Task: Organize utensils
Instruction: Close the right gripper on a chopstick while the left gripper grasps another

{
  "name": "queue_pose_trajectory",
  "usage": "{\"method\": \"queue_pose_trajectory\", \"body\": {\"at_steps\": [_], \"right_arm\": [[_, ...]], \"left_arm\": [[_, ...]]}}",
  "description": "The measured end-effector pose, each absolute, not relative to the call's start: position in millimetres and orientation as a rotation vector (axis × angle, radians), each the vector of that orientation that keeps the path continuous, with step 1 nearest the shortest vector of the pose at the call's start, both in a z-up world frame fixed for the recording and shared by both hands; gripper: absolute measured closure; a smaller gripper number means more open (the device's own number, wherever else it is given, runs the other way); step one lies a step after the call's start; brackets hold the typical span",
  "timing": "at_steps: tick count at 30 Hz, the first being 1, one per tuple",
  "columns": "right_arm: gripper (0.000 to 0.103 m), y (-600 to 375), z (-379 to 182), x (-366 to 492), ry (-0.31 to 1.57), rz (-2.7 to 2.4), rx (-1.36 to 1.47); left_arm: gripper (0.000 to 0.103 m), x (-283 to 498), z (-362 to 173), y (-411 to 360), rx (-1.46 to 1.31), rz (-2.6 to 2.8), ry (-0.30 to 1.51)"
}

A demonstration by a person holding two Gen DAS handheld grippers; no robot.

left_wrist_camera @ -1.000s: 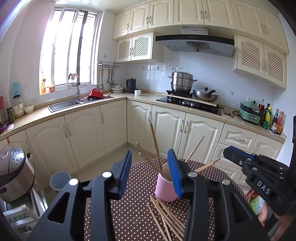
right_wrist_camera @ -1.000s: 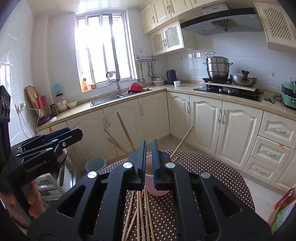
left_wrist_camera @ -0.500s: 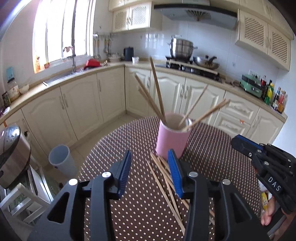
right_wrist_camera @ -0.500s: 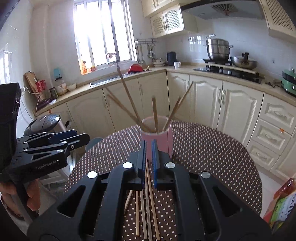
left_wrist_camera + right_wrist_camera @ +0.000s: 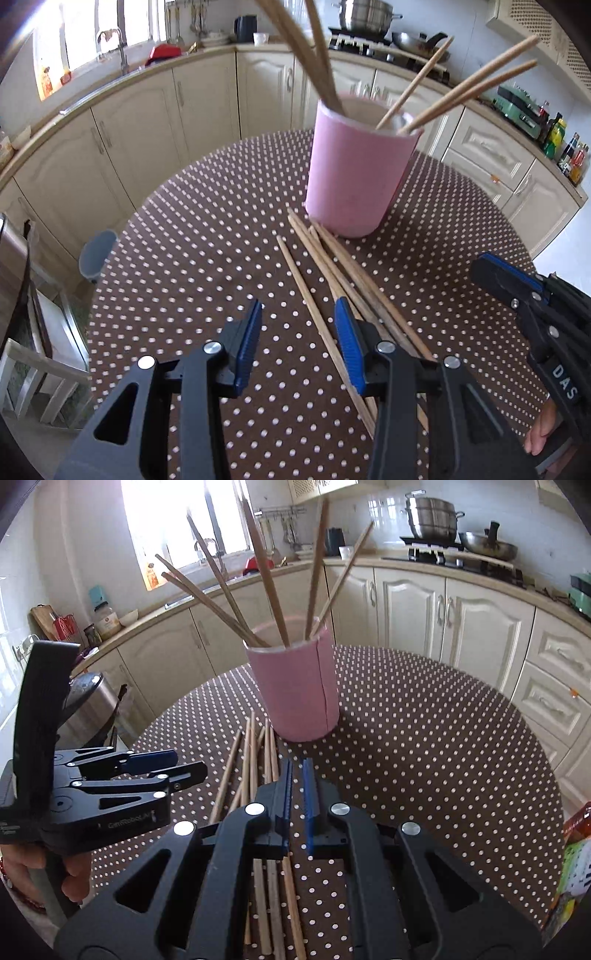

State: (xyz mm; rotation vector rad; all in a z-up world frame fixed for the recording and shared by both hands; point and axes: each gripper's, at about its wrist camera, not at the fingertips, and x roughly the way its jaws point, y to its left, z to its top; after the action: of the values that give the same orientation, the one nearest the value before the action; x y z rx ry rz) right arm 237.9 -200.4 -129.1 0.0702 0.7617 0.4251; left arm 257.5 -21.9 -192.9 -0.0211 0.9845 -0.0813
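- The loose chopsticks (image 5: 343, 273) lie in a rough bundle on the desk (image 5: 192, 258), their far tips just beside the base of the pink cup (image 5: 354, 177); one stick lies slightly apart on the left of the bundle.
- The pink cup stands upright near the middle of the desk and already holds several chopsticks leaning outward against its rim.
- My left claw (image 5: 297, 347) is released, jaws partly apart and empty, tilted down over the near end of the bundle. The separate stick runs through the gap between the jaws; the right jaw sits over the rest.
- My right claw (image 5: 297, 794) is clenched on nothing, hanging low over the same bundle from the other side.
- Step in hand, as I judge it: pick a loose stick and transfer it to the cup.
- Procedure: centre the left jaws on the separate stick, lower until both pads flank it, then close. Grip away from the tip so the stick stays balanced.
- Caution: the sticks are thin and round and will likely roll; a jaw landing on the bundle may scatter it.
- Keep the right claw away from the left, and away from the cup, which looks easy to tip.
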Motion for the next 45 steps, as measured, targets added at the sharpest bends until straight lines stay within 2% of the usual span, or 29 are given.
{"method": "queue_pose_trajectory", "body": {"at_steps": [11, 16, 20, 31, 45], "right_arm": [[0.096, -190.8, -160.8, 260.9, 0.861, 0.461, 0.051], [0.096, -175.1, -169.8, 271.0, 0.9, 0.483, 0.012], [0.096, -161.5, -175.0, 277.3, 0.924, 0.493, -0.013], [0.096, -141.9, -168.1, 285.7, 0.915, 0.499, -0.048], [0.095, -104.6, -180.0, 308.8, 1.007, 0.51, -0.151]], "left_arm": [[0.062, 294.6, -226.0, -22.4, -0.018, -0.045, 1.023], [0.062, 300.1, -228.1, -19.6, -0.007, -0.081, 1.008], [0.07, 299.3, -225.9, -15.4, 0.022, -0.078, 1.001], [0.07, 294.4, -223.6, -9.3, -0.001, -0.099, 1.006], [0.072, 298.3, -223.4, -7.9, -0.013, -0.091, 1.019]]}}
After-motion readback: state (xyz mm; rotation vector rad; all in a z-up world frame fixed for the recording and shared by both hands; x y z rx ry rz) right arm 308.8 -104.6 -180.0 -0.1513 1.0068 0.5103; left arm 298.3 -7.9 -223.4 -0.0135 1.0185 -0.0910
